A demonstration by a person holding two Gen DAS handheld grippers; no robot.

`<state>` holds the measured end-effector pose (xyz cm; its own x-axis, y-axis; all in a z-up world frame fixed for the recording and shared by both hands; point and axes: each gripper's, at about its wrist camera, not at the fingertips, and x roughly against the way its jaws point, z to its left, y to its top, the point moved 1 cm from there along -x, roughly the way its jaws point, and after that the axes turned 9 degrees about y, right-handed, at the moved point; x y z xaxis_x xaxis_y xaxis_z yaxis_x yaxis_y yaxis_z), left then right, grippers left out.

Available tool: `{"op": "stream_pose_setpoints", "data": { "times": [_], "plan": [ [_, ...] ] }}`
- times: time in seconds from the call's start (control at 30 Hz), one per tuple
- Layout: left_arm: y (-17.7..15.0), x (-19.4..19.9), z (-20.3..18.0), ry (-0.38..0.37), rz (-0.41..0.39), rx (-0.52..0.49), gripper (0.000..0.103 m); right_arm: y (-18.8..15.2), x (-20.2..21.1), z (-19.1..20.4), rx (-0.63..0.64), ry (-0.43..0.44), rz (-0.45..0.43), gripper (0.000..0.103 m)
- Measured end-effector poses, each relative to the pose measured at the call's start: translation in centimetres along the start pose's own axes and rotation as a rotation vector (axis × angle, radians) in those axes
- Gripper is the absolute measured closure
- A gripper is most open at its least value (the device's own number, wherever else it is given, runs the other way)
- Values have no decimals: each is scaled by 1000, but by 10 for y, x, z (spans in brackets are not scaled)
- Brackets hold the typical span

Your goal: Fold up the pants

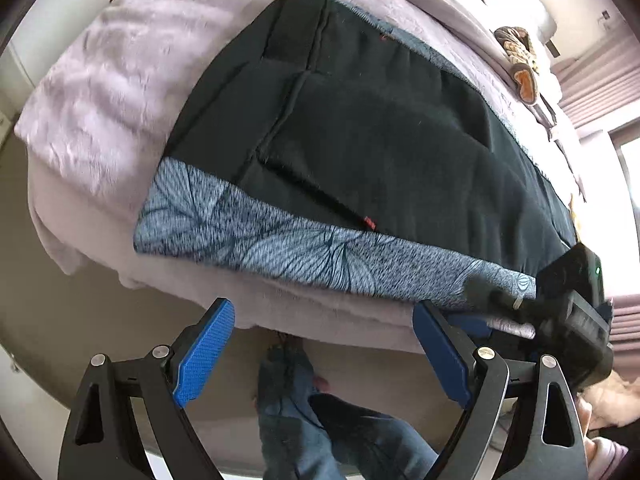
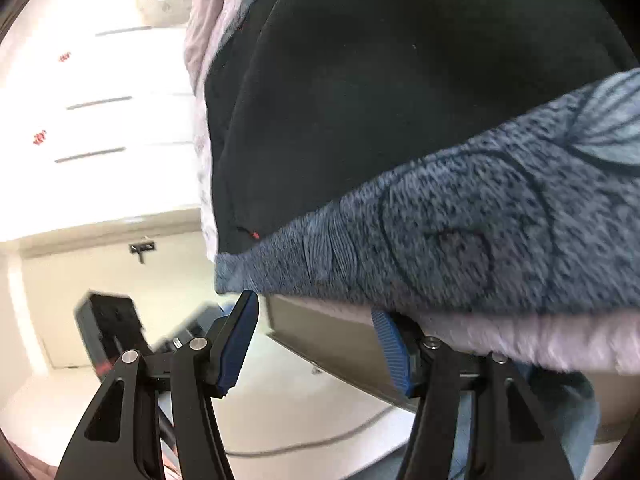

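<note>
Dark pants (image 1: 380, 128) lie spread flat on a bed (image 1: 100, 92) covered with a pale lilac fleece blanket, with a blue-grey leaf-patterned cloth (image 1: 256, 232) beneath them showing as a band along the near edge of the mattress. The left gripper (image 1: 320, 344) hangs just off that edge, its blue-padded jaws standing wide apart with nothing between them, the bed's side and the floor showing in the gap. Below it stand a person's legs in blue jeans (image 1: 312, 412). At the right of the left wrist view, the right gripper (image 1: 500, 300) reaches in at the corner of the patterned cloth, its black body blurred. Seen from its own camera, the right gripper (image 2: 316, 328) sits just under the overhanging edge of the patterned cloth (image 2: 460, 232), jaws parted; whether the pads touch the fabric cannot be told. The pants (image 2: 380, 100) fill the upper part of that view. A white cabinet (image 2: 100, 100) stands beyond.
</note>
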<state>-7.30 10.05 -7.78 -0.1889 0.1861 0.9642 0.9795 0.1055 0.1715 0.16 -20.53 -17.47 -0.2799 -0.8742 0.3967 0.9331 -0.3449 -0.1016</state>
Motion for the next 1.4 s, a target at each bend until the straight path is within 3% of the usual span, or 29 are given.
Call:
{"op": "stream_pose_setpoints", "data": {
  "times": [0.2, 0.37, 0.47, 0.5, 0.57, 0.6, 0.67, 0.83, 0.9, 0.93, 0.97, 1.0, 1.13, 1.23, 1.3, 1.4],
  "plan": [
    [11, 5, -8, -88, -9, 59, 11, 19, 10, 27, -3, 126, -102, 40],
    [34, 5, -22, -211, -12, 152, 11, 27, 23, 70, 97, 130, -111, 40],
    [51, -6, -21, -203, -15, 239, 11, 29, 25, 80, 124, 118, -101, 40],
    [54, -11, -18, -181, -14, 268, 15, 31, 24, 78, 120, 118, -97, 40],
    [61, -22, -12, -140, 5, 306, 57, 31, 24, 70, 103, 114, -92, 40],
    [63, -28, -10, -133, 19, 305, 63, 31, 27, 63, 92, 109, -93, 40],
    [64, -34, -7, -128, 26, 288, 73, 28, 33, 48, 61, 90, -109, 40],
    [70, -26, -16, -118, -3, 186, 73, 21, 72, -5, -77, 39, -213, 43],
    [75, -21, -17, -124, -2, 163, 73, 19, 89, -21, -149, 92, -269, 68],
    [77, -17, -17, -130, 1, 156, 73, 18, 96, -28, -187, 131, -295, 90],
    [80, -12, -16, -133, 0, 149, 73, 17, 103, -31, -216, 152, -325, 97],
    [84, -6, -15, -133, -4, 141, 73, 16, 111, -30, -223, 147, -349, 97],
    [115, 23, -32, -134, -61, 78, 73, 28, 132, 18, -46, 46, -339, 98],
    [150, 42, -45, -159, -122, 31, 73, 57, 142, 66, 112, -26, -293, 98],
    [178, 44, -54, -167, -151, 5, 73, 85, 144, 91, 174, -29, -276, 98],
    [232, 31, -68, -120, -217, -53, 72, 143, 139, 113, 220, -60, -232, 98]
  ]
}}
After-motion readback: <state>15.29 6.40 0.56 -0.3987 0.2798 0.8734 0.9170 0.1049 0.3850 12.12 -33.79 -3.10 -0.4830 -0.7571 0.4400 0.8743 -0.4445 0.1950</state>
